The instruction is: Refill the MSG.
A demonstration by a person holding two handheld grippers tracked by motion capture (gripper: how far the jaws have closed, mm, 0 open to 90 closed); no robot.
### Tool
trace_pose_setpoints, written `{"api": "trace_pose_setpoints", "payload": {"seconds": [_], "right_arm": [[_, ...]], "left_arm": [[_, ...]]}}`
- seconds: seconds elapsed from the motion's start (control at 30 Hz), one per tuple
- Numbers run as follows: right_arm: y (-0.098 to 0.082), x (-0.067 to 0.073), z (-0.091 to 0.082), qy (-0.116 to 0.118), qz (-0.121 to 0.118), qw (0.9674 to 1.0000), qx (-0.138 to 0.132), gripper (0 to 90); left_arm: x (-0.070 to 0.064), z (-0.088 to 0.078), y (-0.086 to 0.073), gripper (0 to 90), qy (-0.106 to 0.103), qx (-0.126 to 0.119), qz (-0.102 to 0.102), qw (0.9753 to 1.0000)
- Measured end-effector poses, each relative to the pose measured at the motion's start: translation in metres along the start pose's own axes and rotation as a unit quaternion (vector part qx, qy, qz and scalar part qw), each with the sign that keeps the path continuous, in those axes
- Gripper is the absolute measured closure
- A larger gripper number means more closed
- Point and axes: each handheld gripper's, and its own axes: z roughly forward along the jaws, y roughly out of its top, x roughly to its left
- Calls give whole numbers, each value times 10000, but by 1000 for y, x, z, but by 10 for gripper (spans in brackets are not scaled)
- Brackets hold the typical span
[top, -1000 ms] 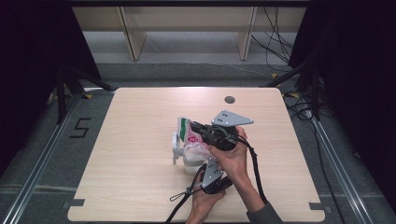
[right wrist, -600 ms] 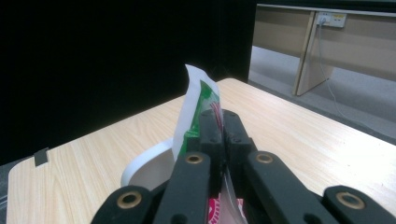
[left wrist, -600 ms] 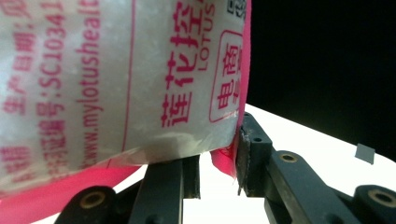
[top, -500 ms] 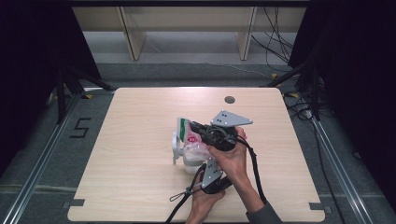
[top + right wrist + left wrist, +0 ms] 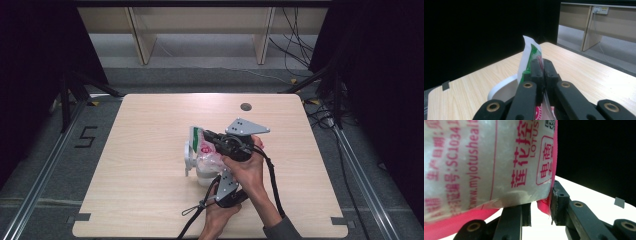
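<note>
The right hand-held gripper [image 5: 212, 136] clamps a bag's [image 5: 202, 150] top edge mid-surface [image 5: 150, 130], above a white cup [image 5: 200, 175]. Left gripper view: the left hand-held gripper [image 5: 540, 207] grasps the bag's [image 5: 486, 162] pink bottom edge. Right gripper view: jaws clenched on the bag [image 5: 530, 60].

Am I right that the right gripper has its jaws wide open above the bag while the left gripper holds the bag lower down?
Not quite: the right gripper is shut on the bag, pinching its top edge, as the right gripper view shows. The left gripper does hold the bag lower down.
</note>
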Motion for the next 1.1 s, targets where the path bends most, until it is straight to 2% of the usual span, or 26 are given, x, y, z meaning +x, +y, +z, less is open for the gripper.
{"api": "trace_pose_setpoints", "payload": {"seconds": [0.03, 0.07, 0.1, 0.2, 0.27, 0.4, 0.5, 0.53, 0.6, 0.67, 0.73, 0.83, 0.87, 0.9, 0.97, 1.1], "right_arm": [[1, 1, -2, -64, 67, 10000, 20, 894], [2, 1, -2, -9, 63, 10000, -14, 894], [2, 0, -2, 7, -40, 10000, -45, 894], [1, 0, -1, -58, -1, 10000, -4, 894], [1, 0, -1, -12, -5, 10000, -46, 894], [1, 2, -1, -91, 43, 9999, 10, 894], [2, 2, -2, -64, 52, 10000, 4, 894], [2, 2, -2, -62, 48, 10000, -5, 894], [1, 3, -2, -76, 53, 9999, 42, 894], [1, 2, 0, -40, -78, 10000, 24, 893], [2, 3, -1, -45, 23, 10000, -4, 893], [1, 4, -1, -27, 20, 10000, 49, 893], [1, 2, 0, -1, -88, 10000, 28, 893], [1, 1, 0, -73, -148, 9999, 50, 893], [1, 2, 0, 2, -16, 10000, 57, 893], [1, 2, -1, -34, -46, 10000, 59, 893]], "left_arm": [[0, 0, 1, 733, 13, 14, 12, 10000], [0, 0, 1, 733, 11, 7, 21, 10000], [0, -1, 1, 733, 8, 10, 17, 10000], [0, -1, 0, 732, 17, 39, 12, 10000], [0, -1, 1, 733, 16, 9, 20, 10000], [0, -1, 1, 733, 19, 24, 11, 10000], [0, -1, 1, 733, 15, 10, 19, 10000], [0, 0, 0, 733, -38, -46, 11, 10000], [0, -1, 0, 733, 9, 6, 4, 10000], [0, -1, 1, 733, 9, 4, 1, 10000], [0, -1, 1, 733, 6, -4, 6, 10000], [0, 0, 0, 733, -48, -47, -1, 10000], [0, 0, 0, 733, -25, -44, -15, 10000], [0, -1, 0, 733, -2, 26, -18, 10000], [0, 0, 0, 733, -81, -57, -52, 9999], [-1, -1, 0, 733, -17, 15, -43, 10000]]}}
